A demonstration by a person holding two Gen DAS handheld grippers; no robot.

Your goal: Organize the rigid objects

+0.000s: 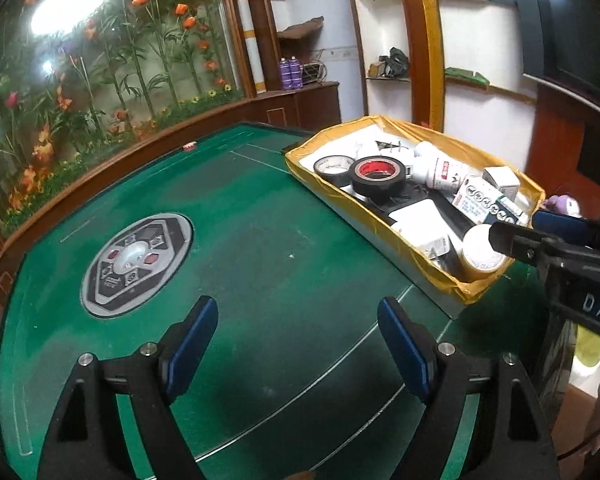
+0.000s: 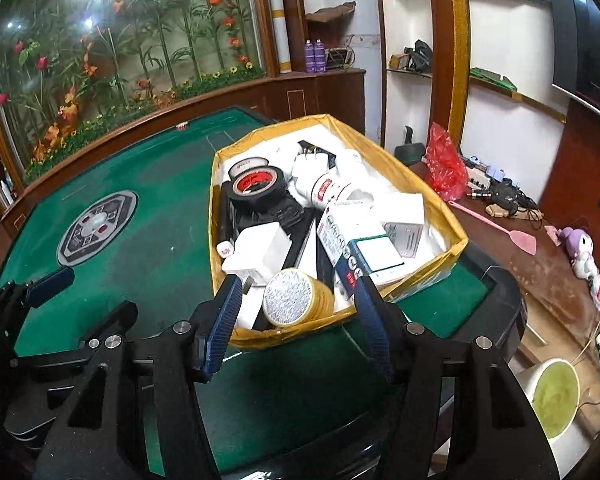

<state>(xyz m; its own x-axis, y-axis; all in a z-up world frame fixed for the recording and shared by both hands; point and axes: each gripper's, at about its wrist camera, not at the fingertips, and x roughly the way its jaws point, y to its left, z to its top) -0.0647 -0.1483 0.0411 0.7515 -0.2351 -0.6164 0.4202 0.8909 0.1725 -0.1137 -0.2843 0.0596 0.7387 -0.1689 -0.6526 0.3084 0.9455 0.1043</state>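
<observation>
A yellow-taped cardboard box stands on the green table, also in the left wrist view. It holds a black tape roll, a yellow tape roll, a white bottle, a white charger and small cartons. My right gripper is open and empty, just before the box's near end, fingers either side of the yellow tape roll but short of it. My left gripper is open and empty over bare green felt, left of the box.
A round control panel is set in the table's middle. A small red-white object lies at the far edge. A wooden side table to the right carries a red bag, a pink swatter and a plush toy.
</observation>
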